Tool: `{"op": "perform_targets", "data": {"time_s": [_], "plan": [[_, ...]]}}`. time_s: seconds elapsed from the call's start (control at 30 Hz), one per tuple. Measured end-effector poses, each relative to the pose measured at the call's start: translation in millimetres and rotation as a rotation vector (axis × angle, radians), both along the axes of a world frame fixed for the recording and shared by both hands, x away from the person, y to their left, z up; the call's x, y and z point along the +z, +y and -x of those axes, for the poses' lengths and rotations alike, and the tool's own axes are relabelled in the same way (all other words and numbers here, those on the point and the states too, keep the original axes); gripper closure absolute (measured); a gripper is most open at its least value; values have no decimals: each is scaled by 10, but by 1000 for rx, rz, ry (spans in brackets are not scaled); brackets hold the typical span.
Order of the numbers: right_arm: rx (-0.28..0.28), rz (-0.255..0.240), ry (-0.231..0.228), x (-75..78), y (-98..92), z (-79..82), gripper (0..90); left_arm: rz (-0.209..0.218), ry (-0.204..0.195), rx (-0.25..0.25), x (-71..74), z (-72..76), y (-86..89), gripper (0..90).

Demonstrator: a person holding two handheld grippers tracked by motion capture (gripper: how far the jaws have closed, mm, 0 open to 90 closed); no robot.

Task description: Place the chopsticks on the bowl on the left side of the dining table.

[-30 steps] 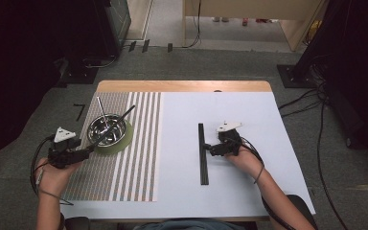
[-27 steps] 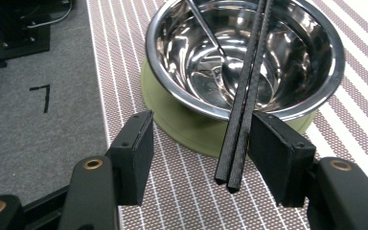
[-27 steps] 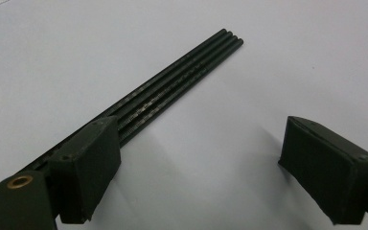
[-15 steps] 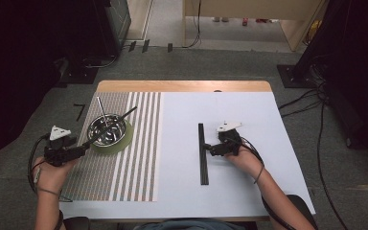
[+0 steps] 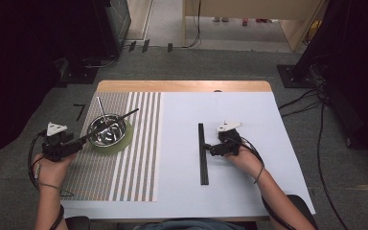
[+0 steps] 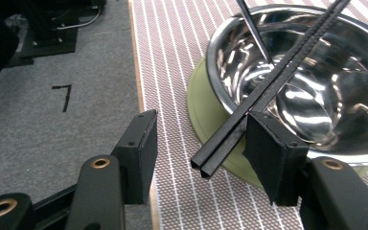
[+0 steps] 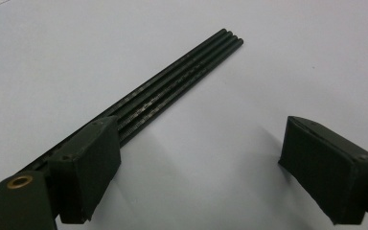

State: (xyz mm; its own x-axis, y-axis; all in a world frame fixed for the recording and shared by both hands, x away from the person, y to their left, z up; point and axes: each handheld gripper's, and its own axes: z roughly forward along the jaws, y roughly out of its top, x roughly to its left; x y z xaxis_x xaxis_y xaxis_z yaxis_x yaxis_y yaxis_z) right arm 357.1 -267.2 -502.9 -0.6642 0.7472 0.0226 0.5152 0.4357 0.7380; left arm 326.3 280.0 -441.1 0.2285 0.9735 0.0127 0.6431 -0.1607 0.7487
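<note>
Jaws of the left gripper (image 6: 199,143) were closing around black chopsticks (image 6: 268,86) resting across the shiny steel bowl (image 6: 311,72), not yet pinching; the right gripper (image 7: 199,167) gaped beside the remaining black sticks (image 7: 172,86) on the white tabletop (image 7: 268,57).

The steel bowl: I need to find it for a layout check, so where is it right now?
In the high view the steel bowl sits on a green plate on the striped mat, table's left side, ahead of the left gripper.

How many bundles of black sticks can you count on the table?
2. One pair rests across the steel bowl; a second bundle lies flat on the white tabletop. None appears hidden.
</note>
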Motion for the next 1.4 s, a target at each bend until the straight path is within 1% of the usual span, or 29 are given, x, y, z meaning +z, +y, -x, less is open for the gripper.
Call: {"op": "perform_targets", "data": {"time_s": [0.13,0.23,0.3,0.4,0.53,0.7,0.8,0.97,1.03,1.07,1.23,1.4], "plan": [[0,0,0,0,0,0,136,11,-11,24,-10,-27,16,483],[0,0,0,0,0,0,136,9,-16,32,-14,-41,20,489],[0,0,0,0,0,0,136,1,-19,33,-18,-56,19,489],[0,0,0,0,0,0,136,-27,-24,35,-28,-100,11,487],[0,0,0,0,0,0,136,-31,-28,32,-32,-129,13,483],[0,0,-1,-1,0,0,136,-19,-34,34,-15,-121,16,471],[0,1,0,0,0,0,136,-24,-26,37,14,-116,4,451],[0,0,0,0,0,0,136,-5,-19,44,87,-107,-26,423],[0,0,0,0,0,0,136,13,-15,48,117,-106,-39,416],[0,0,0,0,0,0,136,20,-19,51,129,-107,-49,415],[-1,0,0,0,0,1,136,49,-9,36,177,-123,-102,393],[0,-1,1,0,0,0,136,50,-2,36,207,-149,-144,388]]}}
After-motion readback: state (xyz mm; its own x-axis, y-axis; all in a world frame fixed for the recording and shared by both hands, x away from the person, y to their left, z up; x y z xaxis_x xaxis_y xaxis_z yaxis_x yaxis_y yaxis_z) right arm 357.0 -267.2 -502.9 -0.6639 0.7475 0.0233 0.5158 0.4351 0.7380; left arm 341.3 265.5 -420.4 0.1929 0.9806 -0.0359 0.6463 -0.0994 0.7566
